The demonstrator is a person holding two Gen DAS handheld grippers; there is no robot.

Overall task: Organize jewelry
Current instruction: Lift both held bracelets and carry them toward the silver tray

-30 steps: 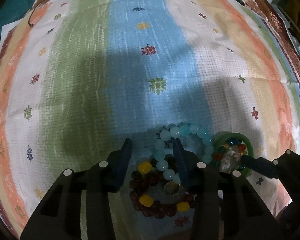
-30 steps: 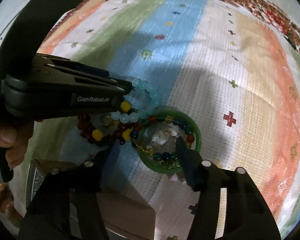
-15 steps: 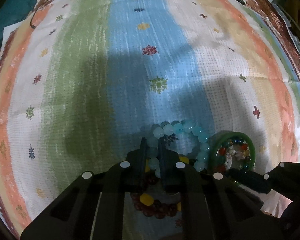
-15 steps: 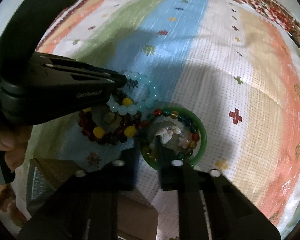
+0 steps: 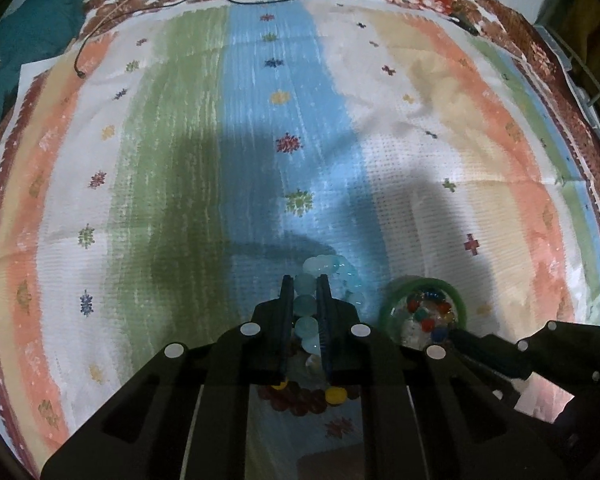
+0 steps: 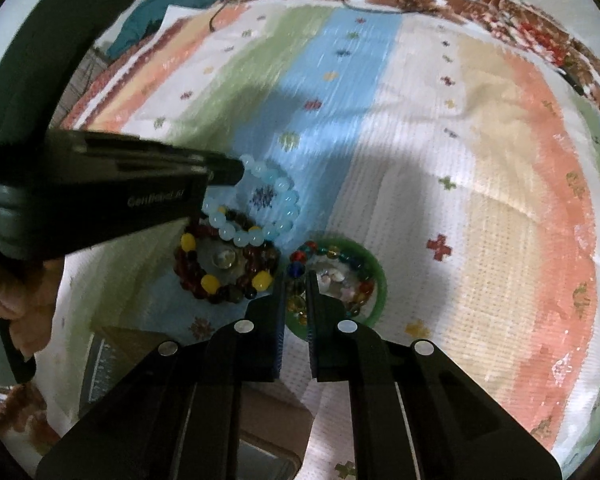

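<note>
My left gripper (image 5: 304,280) is shut on a pale blue bead bracelet (image 5: 305,305), which hangs from it in the right wrist view (image 6: 278,208). My right gripper (image 6: 297,276) is shut on the near rim of a green bangle (image 6: 376,304) and the multicoloured bead bracelet (image 6: 332,251) lying inside it. The bangle also shows in the left wrist view (image 5: 458,300). A dark red bracelet with yellow beads (image 6: 210,282) lies on the cloth between the grippers, around a small ring (image 6: 225,258).
A striped, patterned cloth (image 5: 188,152) covers the surface. A brown box (image 6: 260,412) sits at the near edge under the right gripper. A teal fabric (image 5: 24,40) lies at the far left, and a thin dark cord (image 5: 100,24) runs along the far edge.
Both grippers went from open to shut, the left on the pale blue bracelet and the right on the green bangle's rim. The blue bracelet has lifted off the dark red one.
</note>
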